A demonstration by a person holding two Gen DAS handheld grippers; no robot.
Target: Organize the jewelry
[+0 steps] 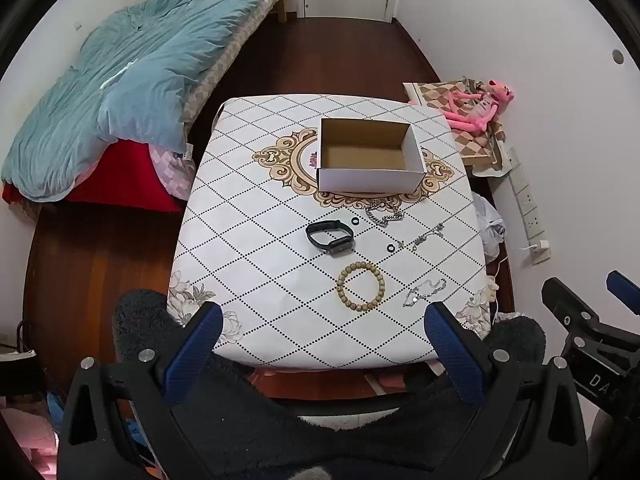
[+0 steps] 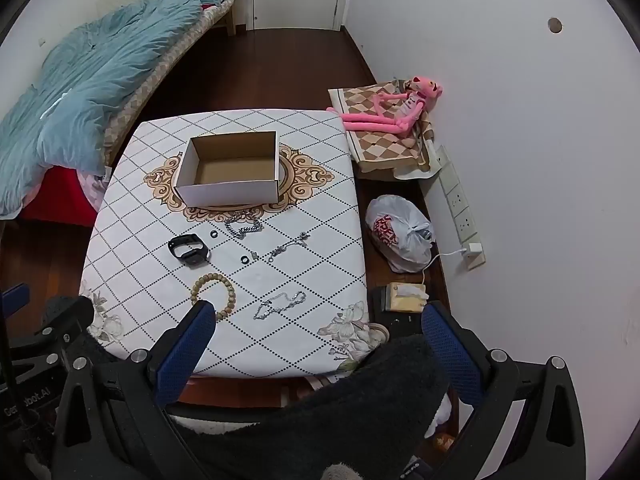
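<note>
Left wrist: three chains [image 1: 385,213], two rings [image 1: 354,221].

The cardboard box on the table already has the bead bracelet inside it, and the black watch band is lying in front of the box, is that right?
Not quite. The cardboard box is empty; the left wrist view shows its bare floor. The bead bracelet lies out on the table, nearer the camera than the black watch band, which does lie in front of the box.

An open white box [image 1: 370,178] stood on the table, brown inside. Before it lay a chunky silver chain [image 1: 384,214], a black band [image 1: 330,234], two small black rings [image 1: 354,221], a bead bracelet [image 1: 360,286] and two thin silver chains [image 1: 426,288], all apart.
</note>
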